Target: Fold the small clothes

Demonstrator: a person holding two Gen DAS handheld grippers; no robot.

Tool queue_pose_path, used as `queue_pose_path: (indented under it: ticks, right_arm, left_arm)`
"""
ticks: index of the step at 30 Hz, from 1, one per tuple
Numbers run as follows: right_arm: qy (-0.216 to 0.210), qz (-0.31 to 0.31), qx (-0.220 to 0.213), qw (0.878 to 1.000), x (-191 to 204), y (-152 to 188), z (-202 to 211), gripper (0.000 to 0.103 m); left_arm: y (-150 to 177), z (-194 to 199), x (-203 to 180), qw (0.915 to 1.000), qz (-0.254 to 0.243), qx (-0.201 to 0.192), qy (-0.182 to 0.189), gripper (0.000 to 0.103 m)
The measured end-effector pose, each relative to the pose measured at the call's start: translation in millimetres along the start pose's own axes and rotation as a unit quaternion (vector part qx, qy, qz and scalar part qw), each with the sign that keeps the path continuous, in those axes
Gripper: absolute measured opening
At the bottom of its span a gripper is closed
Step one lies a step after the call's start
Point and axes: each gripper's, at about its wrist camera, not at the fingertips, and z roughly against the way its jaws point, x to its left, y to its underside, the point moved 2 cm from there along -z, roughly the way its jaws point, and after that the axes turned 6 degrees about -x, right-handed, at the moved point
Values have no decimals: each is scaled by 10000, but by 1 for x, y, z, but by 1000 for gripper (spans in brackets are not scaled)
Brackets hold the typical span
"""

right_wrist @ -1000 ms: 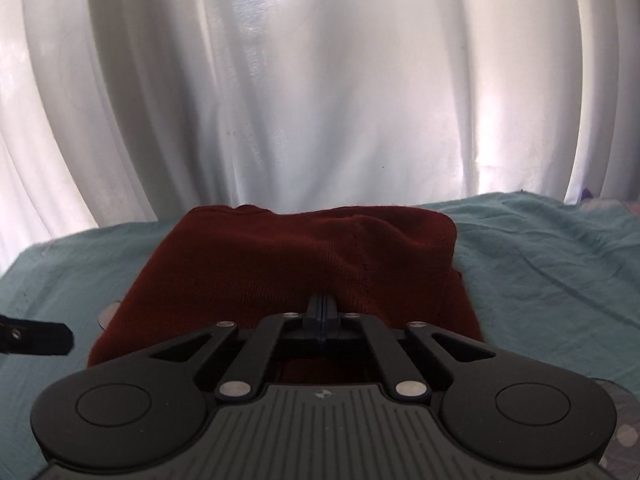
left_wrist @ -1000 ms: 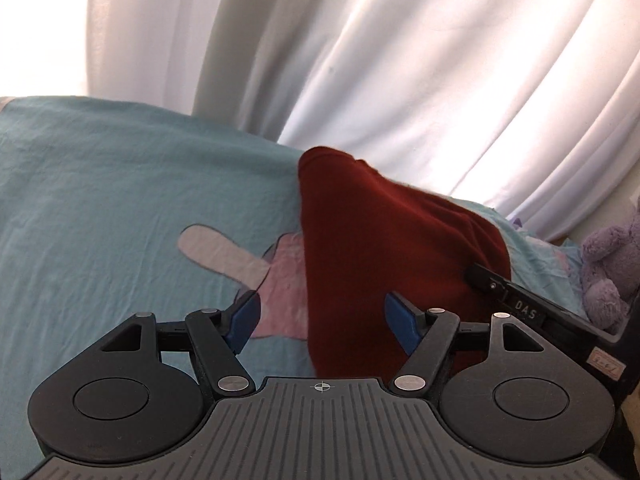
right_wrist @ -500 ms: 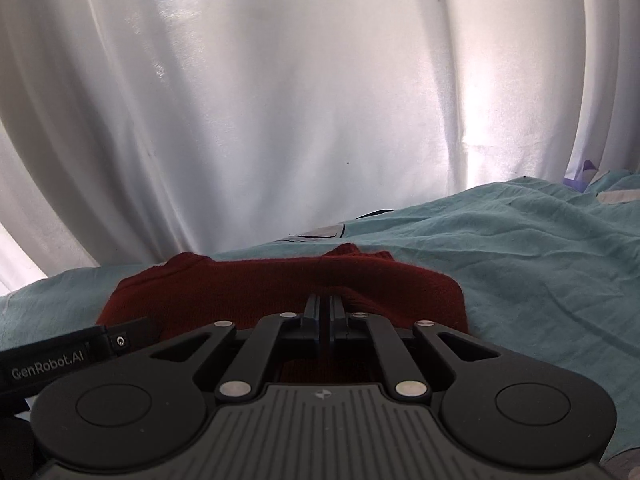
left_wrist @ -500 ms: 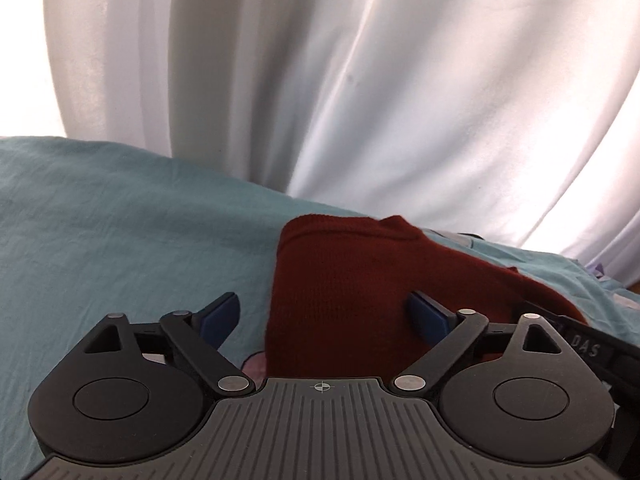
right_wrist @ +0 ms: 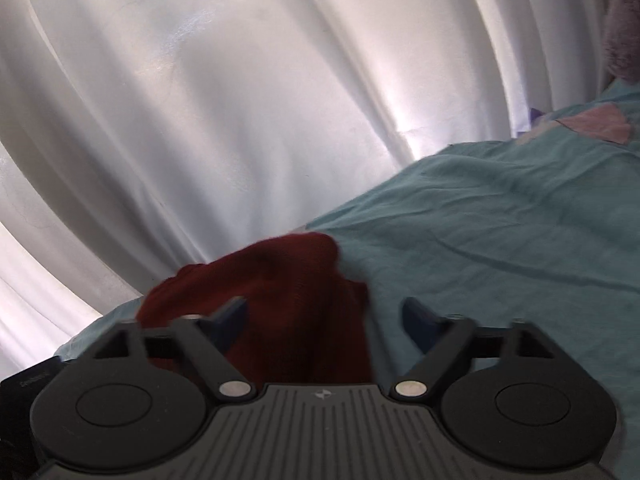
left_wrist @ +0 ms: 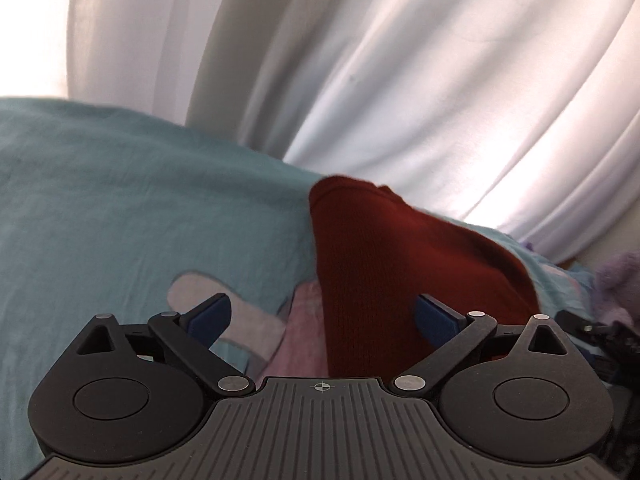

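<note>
Your left claw (left_wrist: pixel 323 322) stands wide over the dark red knitted garment (left_wrist: pixel 384 272), which lies folded on the teal bed sheet (left_wrist: pixel 120 208) before a white pleated curtain (left_wrist: pixel 400 80); the blue pads (left_wrist: pixel 210 316) straddle the garment's near left edge without pressing it, one pad over the sheet's pale pink and grey printed patch (left_wrist: pixel 296 336). Your right claw (right_wrist: pixel 323 322) has just sprung open, its jaws apart around the same red knit's (right_wrist: pixel 280 300) right side, the cloth between them but free of the blurred pads. A fuzzy lilac plush toy (left_wrist: pixel 616 280) sits at the sheet's far right edge, and part of the other black tool shows low in each view.
</note>
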Motion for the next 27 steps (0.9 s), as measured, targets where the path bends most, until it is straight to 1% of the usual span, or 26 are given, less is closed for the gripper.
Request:
queue_pose_path:
  ticks: [1, 2, 4, 5, 7, 8, 10, 11, 12, 13, 14, 15, 17, 18, 19, 20, 21, 23, 25, 27]
  right_arm:
    - [-133, -196, 221, 9995, -12, 2, 5, 88]
    - [-363, -558, 408, 9970, -24, 4, 6, 86]
    - [-817, -1267, 707, 9860, -38, 10, 2, 82]
    - [-905, -1428, 815, 9822, -40, 12, -3, 78]
    - [-1016, -1422, 768, 9816, -37, 11, -12, 78]
    - [-1040, -1421, 769, 9814, -35, 10, -16, 78]
    - [-1175, -1453, 836, 9788, -27, 6, -24, 76]
    - [-1305, -1529, 1030, 9742, -23, 6, -30, 66]
    - [-1332, -1536, 1189, 9719, -19, 8, -36, 62]
    - [-1298, -1410, 1285, 9730, -13, 9, -41, 62]
    - [-1336, -1243, 1284, 9748, -6, 10, -44, 61]
    - [-1380, -1170, 1303, 9748, -2, 10, -47, 61]
    - [-1447, -1374, 1335, 9708, 0, 11, -54, 59]
    - [-1476, -1491, 1360, 9682, 1, 12, -58, 51]
    - [-1494, -1610, 1405, 9654, 1, 15, -63, 48]
    - [-1520, -1694, 1371, 9641, 2, 18, -65, 44]
    - [-1519, -1713, 1308, 9646, 5, 20, -64, 42]
    - [-1549, -1633, 1154, 9675, 14, 21, -57, 39]
    - [-1768, -1616, 1039, 9653, 26, 19, -48, 37]
    - [-1887, -1524, 1042, 9645, 41, 17, -40, 36]
  left_arm:
    - [4, 2, 7, 9992, 215, 162, 285, 101]
    - [7, 0, 13, 9972, 446, 345, 498, 101]
    - [13, -8, 22, 9908, 895, 610, 807, 101]
    - [15, -13, 22, 9883, 1082, 676, 837, 101]
    - [15, -22, 20, 9860, 1207, 719, 892, 101]
    - [15, -25, 16, 9855, 1185, 714, 980, 101]
    - [14, -31, 9, 9848, 1157, 782, 1037, 100]
    - [12, -34, 7, 9840, 1146, 815, 1092, 99]
    - [12, -39, 5, 9833, 1132, 879, 1123, 96]
    - [11, -41, 3, 9832, 1111, 896, 1137, 94]
    - [10, -44, 1, 9828, 1077, 942, 1166, 88]
    - [11, -47, -2, 9826, 1030, 1017, 1164, 84]
    - [10, -49, -7, 9855, 854, 964, 1105, 84]
    - [9, -51, -10, 9865, 776, 952, 1080, 82]
    - [8, -51, -11, 9878, 718, 941, 1007, 80]
    - [8, -50, -12, 9890, 659, 935, 940, 70]
    - [7, -50, -12, 9892, 623, 943, 931, 62]
    - [4, -44, -11, 9886, 647, 902, 1020, 52]
    - [2, -36, -12, 9888, 643, 839, 1054, 49]
    - [-1, -23, -13, 9901, 542, 692, 1096, 48]
